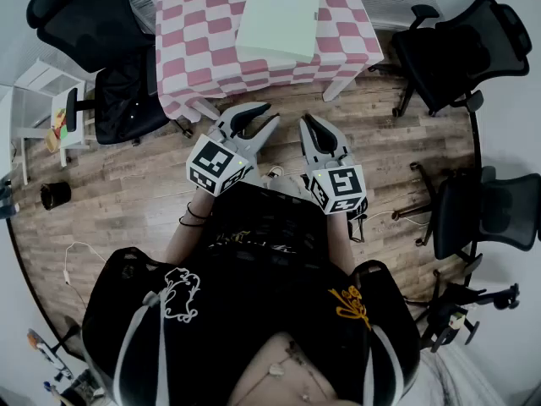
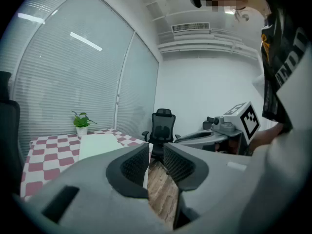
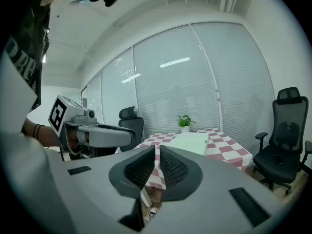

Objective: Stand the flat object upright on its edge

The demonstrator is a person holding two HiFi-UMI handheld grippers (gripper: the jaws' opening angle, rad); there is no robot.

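Observation:
The flat object, a pale whitish-green slab [image 1: 279, 19], lies flat on a table with a pink-and-white checked cloth [image 1: 194, 49]. Both grippers hang over the wooden floor, short of the table's near edge and apart from the slab. My left gripper [image 1: 260, 117] is shut and empty, with only a thin slit between its pads. My right gripper [image 1: 307, 123] is shut too, holding nothing. The left gripper view shows the slab [image 2: 100, 145] beyond the left gripper [image 2: 156, 162]. In the right gripper view the slab [image 3: 191, 141] lies past the right gripper [image 3: 157, 167].
Black office chairs stand around: one at the table's left [image 1: 93, 15], one to its right [image 1: 456, 45], another at the far right [image 1: 490, 210]. A small potted plant [image 3: 184, 122] sits on the table's far side. A low white shelf [image 1: 59, 117] is at the left.

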